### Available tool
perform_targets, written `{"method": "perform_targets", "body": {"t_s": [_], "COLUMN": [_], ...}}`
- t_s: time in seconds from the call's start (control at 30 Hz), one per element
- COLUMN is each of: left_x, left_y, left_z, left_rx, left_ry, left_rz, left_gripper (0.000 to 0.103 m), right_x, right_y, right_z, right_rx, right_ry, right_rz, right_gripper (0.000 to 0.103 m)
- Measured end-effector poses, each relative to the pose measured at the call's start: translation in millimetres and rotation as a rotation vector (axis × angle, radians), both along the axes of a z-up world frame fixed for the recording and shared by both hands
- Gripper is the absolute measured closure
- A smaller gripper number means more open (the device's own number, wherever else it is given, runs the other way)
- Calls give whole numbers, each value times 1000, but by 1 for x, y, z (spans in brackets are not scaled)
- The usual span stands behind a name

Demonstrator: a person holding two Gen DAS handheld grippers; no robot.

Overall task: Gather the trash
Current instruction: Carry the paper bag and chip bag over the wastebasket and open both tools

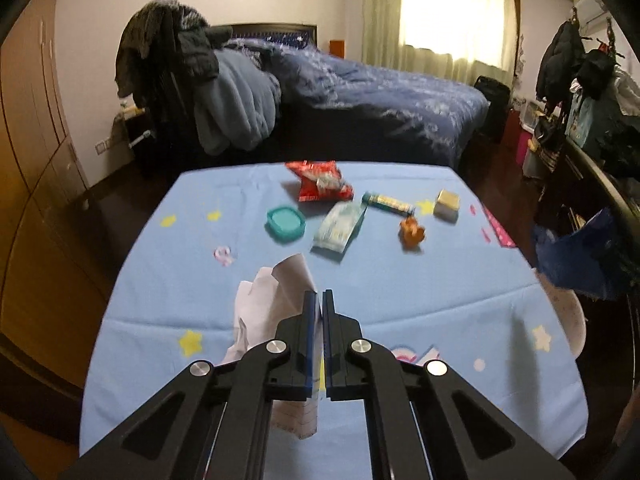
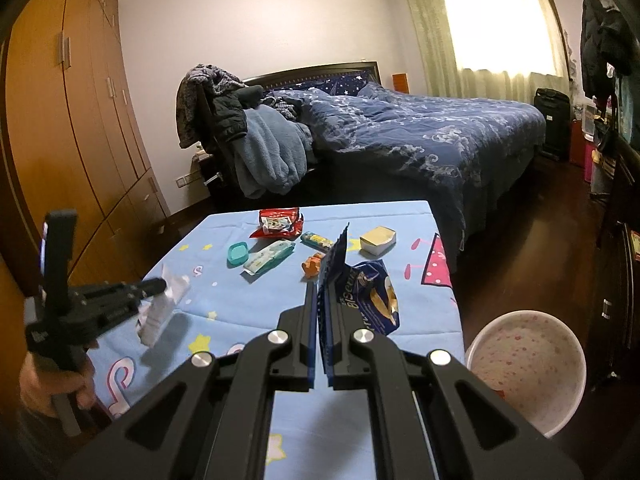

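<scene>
My left gripper is shut on a crumpled white paper, which hangs from its jaws above the blue star-print tablecloth. In the right wrist view the same left gripper holds that white paper at the left, with a hand on its handle. My right gripper is shut on a dark blue snack bag, held up over the table's right side. A white speckled bin stands on the floor right of the table, below the bag.
Farther back on the table lie a red snack packet, a teal lid, a pale green wipes pack, a tube-shaped wrapper, a small orange toy and a yellowish box. A bed stands behind.
</scene>
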State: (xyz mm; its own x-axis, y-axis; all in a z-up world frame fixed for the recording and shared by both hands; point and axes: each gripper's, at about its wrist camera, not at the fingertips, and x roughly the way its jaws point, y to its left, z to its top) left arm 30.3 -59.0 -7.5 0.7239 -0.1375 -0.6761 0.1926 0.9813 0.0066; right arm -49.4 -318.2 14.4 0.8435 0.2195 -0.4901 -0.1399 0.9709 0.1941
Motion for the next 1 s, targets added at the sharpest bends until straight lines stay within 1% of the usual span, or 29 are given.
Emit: {"method": "perform_targets", "body": {"t_s": [0.1, 0.2, 0.27, 0.4, 0.5, 0.57, 0.7, 0.73, 0.77, 0.8, 0.83, 0.87, 0.9, 0.93, 1.0], "left_x": [2, 4, 7, 9, 10, 14, 20, 23, 24, 26, 27, 27, 28, 28, 26], "left_y": [-15, -47, -77, -154, -214, -254, -319, -330, -338, -345, -351, -354, -354, -352, -345], "left_z": [11, 20, 24, 25, 16, 4, -25, -31, -37, -42, -45, -47, -47, -46, -40], "left_rx": [-8, -26, -45, -89, -116, -138, -124, -126, -130, -134, -141, -148, -156, -168, -179], "left_ry": [-19, -27, -30, -13, 22, 76, 155, 171, 183, 198, 210, 209, 205, 200, 184], "left_rz": [-47, -141, -226, -429, -562, -640, -743, -759, -767, -777, -791, -789, -786, -787, -779], "left_gripper": [99, 99, 99, 99, 99, 99, 98, 95, 85, 66, 56, 38, 28, 27, 27], "right_x": [-4, -11, -17, -29, -32, -31, -23, -24, -25, -25, -26, -27, -28, -28, -29], "right_y": [-9, -29, -50, -94, -123, -140, -167, -172, -177, -181, -185, -188, -189, -192, -194], "right_z": [-1, -5, -10, -24, -40, -52, -75, -78, -82, -86, -89, -91, -93, -93, -94], "right_rx": [0, 0, -3, 7, 20, 36, 52, 64, 76, 80, 79, 81, 82, 82, 80], "right_ry": [-1, 2, 11, 48, 86, 111, 160, 162, 166, 175, 177, 179, 181, 181, 182], "right_rz": [-29, -84, -156, -285, -350, -379, -426, -432, -438, -445, -451, -463, -471, -475, -484], "right_gripper": [98, 98, 98, 98, 98, 97, 95, 95, 94, 92, 87, 84, 78, 76, 76]}}
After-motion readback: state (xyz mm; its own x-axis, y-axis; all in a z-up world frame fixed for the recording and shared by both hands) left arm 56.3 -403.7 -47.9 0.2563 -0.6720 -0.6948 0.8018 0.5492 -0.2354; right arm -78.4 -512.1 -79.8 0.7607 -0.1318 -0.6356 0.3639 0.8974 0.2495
